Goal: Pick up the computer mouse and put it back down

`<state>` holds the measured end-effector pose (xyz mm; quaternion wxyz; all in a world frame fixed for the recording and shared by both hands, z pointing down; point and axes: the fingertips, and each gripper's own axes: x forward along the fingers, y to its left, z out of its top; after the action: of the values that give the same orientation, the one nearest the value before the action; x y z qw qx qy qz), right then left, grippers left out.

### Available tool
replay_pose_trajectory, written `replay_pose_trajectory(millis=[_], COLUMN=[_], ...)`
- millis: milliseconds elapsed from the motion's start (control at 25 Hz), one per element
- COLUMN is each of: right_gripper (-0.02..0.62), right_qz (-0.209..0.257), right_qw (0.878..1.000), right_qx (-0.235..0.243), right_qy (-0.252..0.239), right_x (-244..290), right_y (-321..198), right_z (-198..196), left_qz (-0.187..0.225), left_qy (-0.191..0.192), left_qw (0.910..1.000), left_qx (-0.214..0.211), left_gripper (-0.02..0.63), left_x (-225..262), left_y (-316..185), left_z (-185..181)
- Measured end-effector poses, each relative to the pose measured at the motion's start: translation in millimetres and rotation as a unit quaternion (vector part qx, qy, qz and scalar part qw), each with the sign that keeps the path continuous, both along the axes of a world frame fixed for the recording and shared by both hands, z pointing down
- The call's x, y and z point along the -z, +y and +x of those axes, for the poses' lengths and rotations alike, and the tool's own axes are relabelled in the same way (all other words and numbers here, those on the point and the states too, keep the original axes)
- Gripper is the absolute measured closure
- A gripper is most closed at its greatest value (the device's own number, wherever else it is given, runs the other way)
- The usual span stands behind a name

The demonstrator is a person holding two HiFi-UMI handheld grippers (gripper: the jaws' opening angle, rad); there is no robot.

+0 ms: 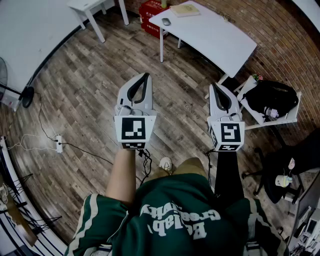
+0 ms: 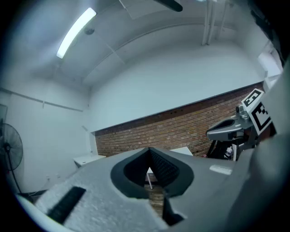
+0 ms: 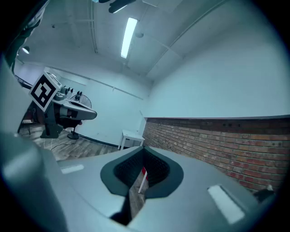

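- Your left gripper (image 1: 146, 76) is clenched on nothing. Its own view shows the dark ribbed pads meeting at a point, with only floor planks beyond them.
- Your right gripper (image 1: 213, 86) is clamped shut and empty too. You hold both level, side by side, pointing ahead. I read that as a carrying pose while you stand well back, not a reach.
- The computer mouse (image 1: 166, 21) lies on the far white table (image 1: 215, 37), near its left end and close to a tan book (image 1: 185, 10). Both claws are well apart from it, so the pick-up looks not yet begun.
- The mouse is a small, rounded, pale grey shell. It probably handles as smooth and slippery, so you would want the jaws spread first and set across its sides.
- The table top is flat, plain white with rounded corners, and it stands on thin legs. A red box (image 1: 150, 12) sits on the floor at its left end.
- The floor (image 1: 85, 95) is worn grey-brown wood plank, and the wall (image 2: 181, 129) is rough red brick below white paint.
- Your gripper shells are matte pale grey, curved like beaks, and each carries a marker cube.
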<state>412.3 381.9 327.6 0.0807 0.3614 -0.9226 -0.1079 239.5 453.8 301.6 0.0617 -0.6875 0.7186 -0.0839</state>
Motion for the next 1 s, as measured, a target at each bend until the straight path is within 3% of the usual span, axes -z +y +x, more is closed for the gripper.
replay_pose_trajectory(millis=[600, 680, 1000], right_gripper=[0.58, 0.475, 0.419], right_qz=[0.0, 0.0, 0.009], right_qw=[1.0, 1.0, 0.999], right_qx=[-0.003, 0.002, -0.005], right_qy=[-0.028, -0.031, -0.045], right_x=[0.5, -1.7, 8.6], right_y=[13.2, 14.8, 13.1], right_z=[-1.1, -6.4, -8.1], left_qz=[-0.008, -0.005, -0.005], left_qy=[-0.011, -0.01, -0.017], left_qw=[0.9999, 0.9999, 0.9998], left_qx=[0.008, 0.011, 0.01], left_gripper=[0.601, 0.601, 0.6], left_x=[-5.3, -6.4, 0.5], left_y=[22.7, 24.8, 28.7], left_z=[-4.0, -7.9, -13.1])
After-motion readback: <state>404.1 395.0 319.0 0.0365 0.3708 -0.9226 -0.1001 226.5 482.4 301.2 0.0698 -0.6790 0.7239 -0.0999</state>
